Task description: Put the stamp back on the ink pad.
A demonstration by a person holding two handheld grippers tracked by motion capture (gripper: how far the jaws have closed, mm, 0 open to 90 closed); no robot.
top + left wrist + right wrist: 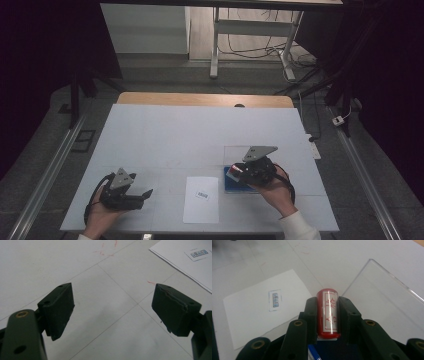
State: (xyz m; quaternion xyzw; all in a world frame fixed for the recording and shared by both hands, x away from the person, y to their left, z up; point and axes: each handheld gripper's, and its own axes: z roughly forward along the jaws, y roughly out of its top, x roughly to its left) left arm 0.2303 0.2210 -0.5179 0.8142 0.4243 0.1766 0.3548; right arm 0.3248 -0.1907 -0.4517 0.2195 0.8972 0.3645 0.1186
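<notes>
My right gripper (pixel 236 173) is shut on a red cylindrical stamp (pixel 233 172) with a clear sleeve and red characters. It hovers over a blue pad (pixel 234 187) at the right of the table. In the right gripper view the stamp (pixel 327 315) sits squeezed between both black jaws, its end pointing away. A white sheet of paper (pixel 201 200) with a small printed label (pixel 202 195) lies near the front edge, left of the pad. My left gripper (pixel 145 196) rests low at the front left, open, jaws pointing toward the paper. Nothing sits between its pads (pixel 60 310).
A clear acrylic plate (pixel 384 297) lies flat beyond the stamp, right of the paper (pixel 259 315). The table is covered by a white mat (pixel 175 130) with faint grid lines and red marks. A wooden edge (pixel 200 99) shows at the far side.
</notes>
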